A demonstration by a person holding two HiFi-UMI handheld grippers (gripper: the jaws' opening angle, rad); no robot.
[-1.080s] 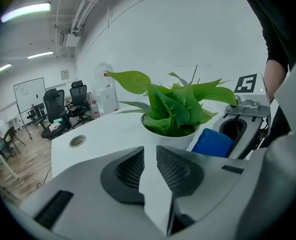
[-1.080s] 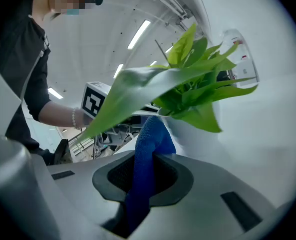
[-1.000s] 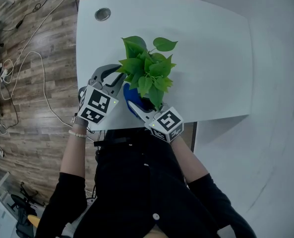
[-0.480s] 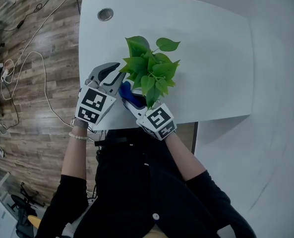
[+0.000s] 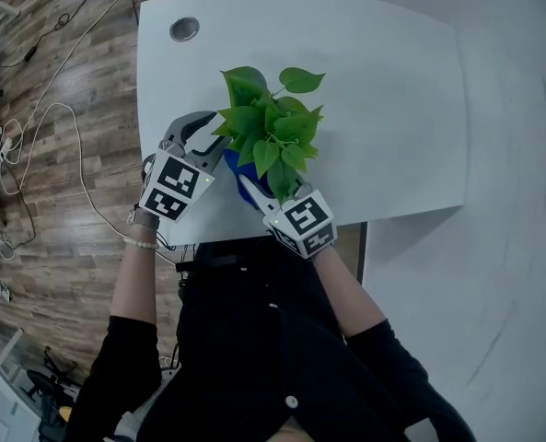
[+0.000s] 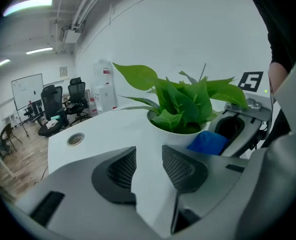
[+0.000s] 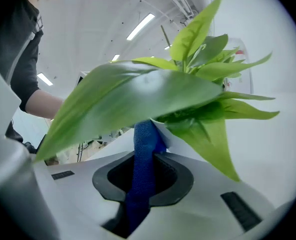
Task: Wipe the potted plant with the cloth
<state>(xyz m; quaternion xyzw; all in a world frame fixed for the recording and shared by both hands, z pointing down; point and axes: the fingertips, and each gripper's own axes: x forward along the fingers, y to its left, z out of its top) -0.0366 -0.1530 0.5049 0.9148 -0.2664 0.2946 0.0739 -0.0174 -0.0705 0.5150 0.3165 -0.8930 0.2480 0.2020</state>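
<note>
Obs, head view: white curved-edge desk, round grey cable grommet at far left corner. Green leafy potted plant in a white round pot stands near the desk's front edge, just ahead of both tools.

L gripper: sits left of the plant, tips close to the outer leaves. In its own view the jaws are parting, a gap showing between the ribbed pads, w/ nothing in the gap but bare desk top. Pot is beyond the tips, apart from them. Released, empty.

R gripper: comes in from the front, tucked low under the foliage. Its own view shows the jaws clenched on a strip of blue cloth. The cloth runs up from the pads to the pot wall below the leaves. From the L gripper view, the blue cloth lies against the pot's right side. One broad leaf hangs across most of the R gripper view.

Bkgd: wood-plank floor w/ loose white cables; black office chairs and a whiteboard in the room behind.
</note>
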